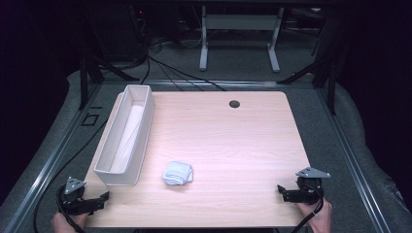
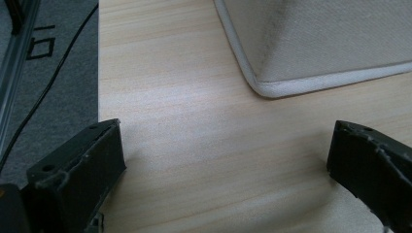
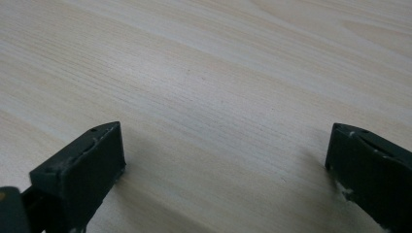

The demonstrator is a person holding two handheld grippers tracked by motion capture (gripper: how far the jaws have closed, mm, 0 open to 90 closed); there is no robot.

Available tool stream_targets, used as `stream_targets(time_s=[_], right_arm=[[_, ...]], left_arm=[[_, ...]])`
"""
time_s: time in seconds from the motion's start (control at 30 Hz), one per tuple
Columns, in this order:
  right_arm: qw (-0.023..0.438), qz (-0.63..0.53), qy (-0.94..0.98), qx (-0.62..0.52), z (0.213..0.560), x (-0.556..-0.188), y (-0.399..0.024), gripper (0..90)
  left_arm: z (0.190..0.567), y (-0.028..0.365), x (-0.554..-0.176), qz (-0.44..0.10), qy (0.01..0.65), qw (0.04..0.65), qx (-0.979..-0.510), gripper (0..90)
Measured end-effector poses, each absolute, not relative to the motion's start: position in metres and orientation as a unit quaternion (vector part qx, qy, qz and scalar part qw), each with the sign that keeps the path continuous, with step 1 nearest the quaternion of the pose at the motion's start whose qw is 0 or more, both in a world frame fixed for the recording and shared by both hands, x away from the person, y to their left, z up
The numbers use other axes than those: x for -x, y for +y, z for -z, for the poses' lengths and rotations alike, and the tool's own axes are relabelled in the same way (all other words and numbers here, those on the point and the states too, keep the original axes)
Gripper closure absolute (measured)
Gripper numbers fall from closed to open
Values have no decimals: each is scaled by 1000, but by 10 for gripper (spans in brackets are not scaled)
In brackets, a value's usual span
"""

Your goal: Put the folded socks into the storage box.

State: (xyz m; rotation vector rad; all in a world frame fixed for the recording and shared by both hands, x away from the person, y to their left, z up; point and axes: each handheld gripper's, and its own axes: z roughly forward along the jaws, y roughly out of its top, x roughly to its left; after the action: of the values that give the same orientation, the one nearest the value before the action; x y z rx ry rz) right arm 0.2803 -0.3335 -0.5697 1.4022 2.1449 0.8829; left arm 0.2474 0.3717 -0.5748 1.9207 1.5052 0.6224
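Long white fabric bin [image 1: 125, 138]: open top, upright, along table's left side, running from near-left toward far edge; pale lining visible inside; rounded near corner with piped seam seen in left gripper view [image 2: 311, 43]; small folded pale-blue cloth [image 1: 177, 173]: compact bundle, flat on tabletop, just right of bin's near end, apart from it.

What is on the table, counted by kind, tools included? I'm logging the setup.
Long white bin: 1
Folded white cloth: 1
Tools, left tool and right tool, both open and empty: 2
Total: 4
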Motion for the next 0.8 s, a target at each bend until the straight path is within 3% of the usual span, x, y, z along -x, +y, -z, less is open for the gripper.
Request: stream_targets(time_s=[0.3, 0.8], right_arm=[[205, -321, 774, -505, 570, -283, -334, 0], [207, -323, 773, -506, 570, -283, -334, 3]], left_arm=[[569, 370, -246, -232, 561, 309, -732, 0], [505, 355, -248, -244, 521, 318, -754, 0]])
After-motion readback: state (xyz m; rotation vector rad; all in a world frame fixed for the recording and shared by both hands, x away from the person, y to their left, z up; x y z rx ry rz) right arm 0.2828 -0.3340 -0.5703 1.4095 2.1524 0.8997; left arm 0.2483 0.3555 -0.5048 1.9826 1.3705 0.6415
